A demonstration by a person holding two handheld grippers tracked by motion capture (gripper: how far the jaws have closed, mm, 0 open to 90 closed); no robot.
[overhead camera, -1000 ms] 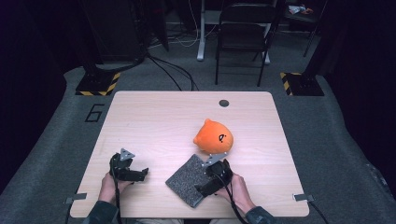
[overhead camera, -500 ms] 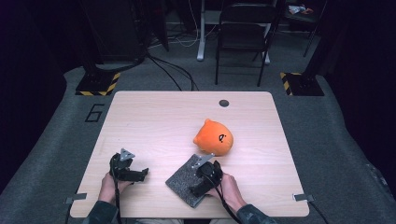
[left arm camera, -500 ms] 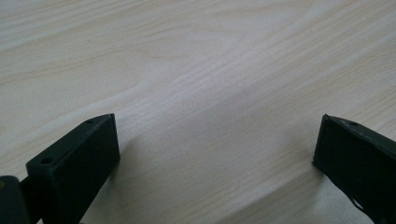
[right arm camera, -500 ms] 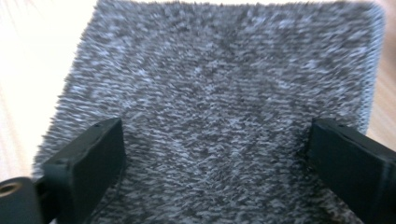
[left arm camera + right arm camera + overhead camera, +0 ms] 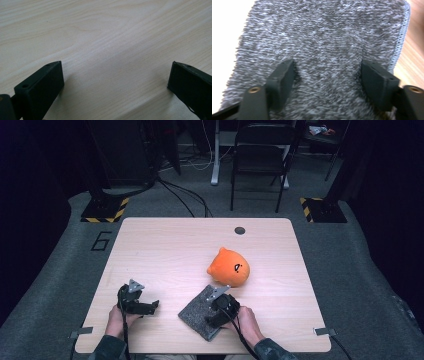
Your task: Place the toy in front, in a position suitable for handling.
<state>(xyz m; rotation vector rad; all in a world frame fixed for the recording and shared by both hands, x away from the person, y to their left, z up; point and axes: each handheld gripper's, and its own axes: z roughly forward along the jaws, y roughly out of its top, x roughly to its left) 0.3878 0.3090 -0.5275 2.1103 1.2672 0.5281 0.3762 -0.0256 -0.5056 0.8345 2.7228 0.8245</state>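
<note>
Pale wood table (image 5: pixel 165 245), grey carpet floor (image 5: pixel 65 260); black chair (image 5: pixel 260 155) behind

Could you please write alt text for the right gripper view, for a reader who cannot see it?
The right tongs press both black jaws down into a fuzzy grey cloth, having just been closing, with cloth bunched between them. A strip of wooden table shows at the right edge.

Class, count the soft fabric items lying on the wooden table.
2: a grey cloth at the near edge under the right gripper, and an orange plush toy just beyond it.
</note>
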